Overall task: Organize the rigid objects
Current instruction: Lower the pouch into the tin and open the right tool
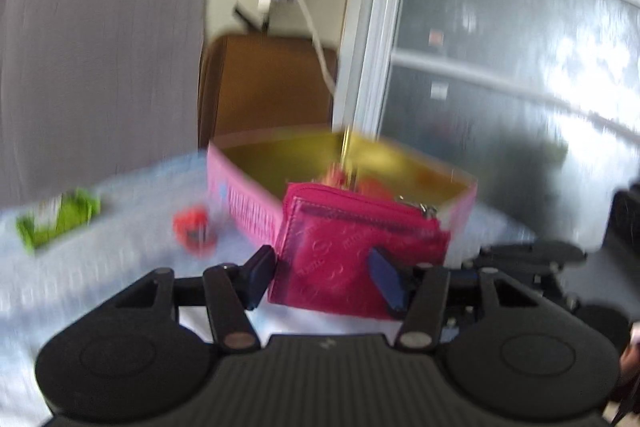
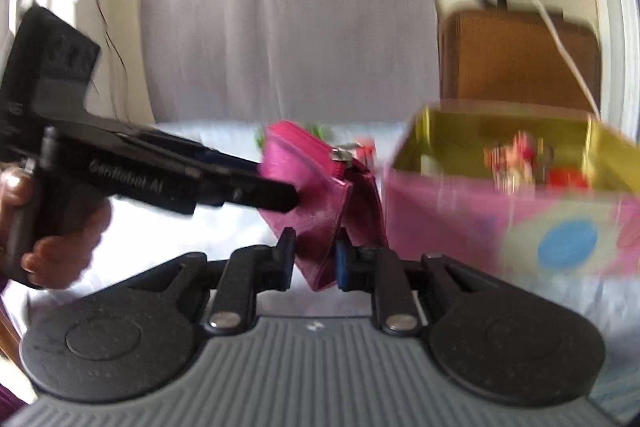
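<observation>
A magenta zip wallet (image 1: 352, 247) is held in the air in front of a pink box with a gold inside (image 1: 360, 163). My left gripper (image 1: 324, 275) has its fingers spread on either side of the wallet. My right gripper (image 2: 316, 263) is shut on the wallet's (image 2: 320, 203) lower edge. In the right wrist view the left gripper (image 2: 276, 195) comes in from the left and touches the wallet's side. The box (image 2: 512, 211) stands to the right and holds small red and pink items (image 2: 520, 155).
A green object (image 1: 60, 219) and a small red object (image 1: 194, 229) lie on the light blue surface (image 1: 80, 279) to the left. A grey curtain, a brown headboard (image 1: 268, 87) and a white cable (image 1: 312, 27) are behind. A glass door is at the right.
</observation>
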`<state>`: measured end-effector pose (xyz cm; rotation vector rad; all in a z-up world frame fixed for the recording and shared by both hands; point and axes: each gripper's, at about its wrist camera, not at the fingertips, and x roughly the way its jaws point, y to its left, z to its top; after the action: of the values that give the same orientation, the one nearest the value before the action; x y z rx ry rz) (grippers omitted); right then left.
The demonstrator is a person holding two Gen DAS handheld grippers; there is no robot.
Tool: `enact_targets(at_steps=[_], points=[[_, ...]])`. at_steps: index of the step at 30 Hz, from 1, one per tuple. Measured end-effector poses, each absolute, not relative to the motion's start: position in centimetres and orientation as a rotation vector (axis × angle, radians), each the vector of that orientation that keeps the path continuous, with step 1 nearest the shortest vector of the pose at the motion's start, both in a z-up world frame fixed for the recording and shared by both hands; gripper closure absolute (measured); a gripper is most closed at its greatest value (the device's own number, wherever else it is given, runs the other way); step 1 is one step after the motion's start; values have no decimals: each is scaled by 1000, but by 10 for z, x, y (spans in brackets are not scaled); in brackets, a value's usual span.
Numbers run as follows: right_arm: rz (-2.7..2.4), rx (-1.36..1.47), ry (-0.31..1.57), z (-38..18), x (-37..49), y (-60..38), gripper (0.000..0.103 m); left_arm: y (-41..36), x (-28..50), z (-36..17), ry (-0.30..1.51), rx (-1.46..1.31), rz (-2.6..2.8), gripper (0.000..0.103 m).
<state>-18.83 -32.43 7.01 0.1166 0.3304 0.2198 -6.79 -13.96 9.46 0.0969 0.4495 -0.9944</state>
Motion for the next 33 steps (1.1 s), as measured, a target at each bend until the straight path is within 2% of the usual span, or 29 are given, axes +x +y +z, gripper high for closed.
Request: enact_targets(at_steps=[4, 7, 9, 14, 17, 19, 25, 29, 31, 33], points=[[123, 15, 233, 91, -175, -339, 80, -183, -52, 117, 377, 150, -969, 44], [58, 17, 245, 94, -156, -359, 81, -221, -34, 119, 394, 173, -992, 46], [13, -9, 262, 90, -146, -366, 87, -244, -29, 117, 392, 200, -1009, 46], [-58, -57, 322, 77, -128, -376, 89, -289, -33, 104, 356, 311, -1035, 43], [-120, -47, 395, 70, -102, -384, 89, -303, -33, 96, 365, 312, -978, 34], [-143, -9, 418, 67, -91, -393, 88, -301, -24, 94, 404, 261, -955, 27], [-186, 109, 384, 66, -104, -410, 88, -245, -17, 96, 425, 111, -854, 18], [-189, 170, 333, 70, -138, -406, 86, -200, -19, 88, 443, 67, -792, 16], [-191, 207, 301, 72, -151, -403, 75, -186, -18, 80, 473, 75, -752, 16], [-193, 239, 274, 73, -165, -397, 71, -174, -19, 72, 511, 70, -724, 16]])
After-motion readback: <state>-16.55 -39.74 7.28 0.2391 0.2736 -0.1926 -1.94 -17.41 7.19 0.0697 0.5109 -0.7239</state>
